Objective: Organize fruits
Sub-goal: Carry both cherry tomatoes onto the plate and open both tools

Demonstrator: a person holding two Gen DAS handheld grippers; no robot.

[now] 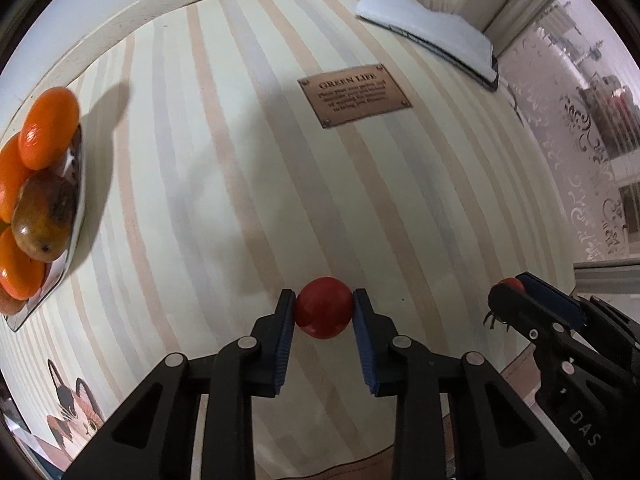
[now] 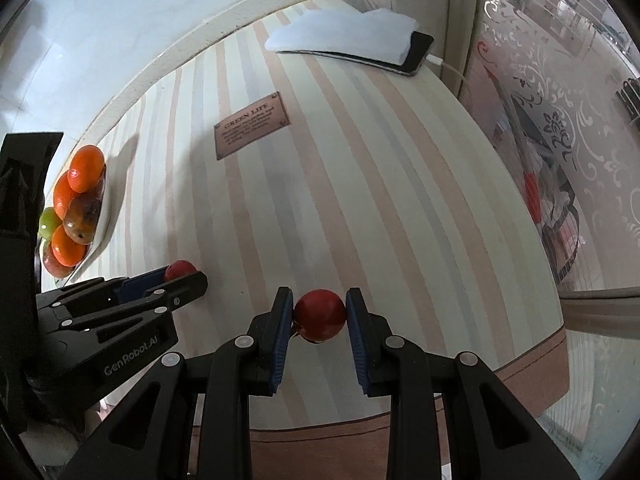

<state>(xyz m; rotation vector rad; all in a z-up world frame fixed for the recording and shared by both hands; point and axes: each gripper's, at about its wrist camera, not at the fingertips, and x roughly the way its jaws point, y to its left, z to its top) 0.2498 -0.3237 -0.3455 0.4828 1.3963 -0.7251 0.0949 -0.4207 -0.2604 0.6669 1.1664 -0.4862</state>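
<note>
My left gripper (image 1: 324,306) is shut on a small red fruit (image 1: 323,307), blue pads pressing both its sides just over the striped tablecloth (image 1: 248,184). My right gripper (image 2: 320,311) is shut on a second red fruit (image 2: 320,314), which has a dark stem underneath. Each gripper also appears in the other's view: the right gripper (image 1: 510,292) at the lower right, the left gripper (image 2: 182,274) at the lower left. A shiny plate (image 1: 74,200) at the left holds oranges (image 1: 50,128) and a mango (image 1: 44,216); the plate (image 2: 102,216) also carries a green fruit (image 2: 50,222).
A brown "Green Life" patch (image 1: 354,94) sits mid-cloth. At the far right a folded white cloth (image 2: 344,34) lies on a dark phone (image 2: 418,56) with a white cable. A wall runs along the far edge; the table's right edge drops off beside patterned glass (image 2: 560,120).
</note>
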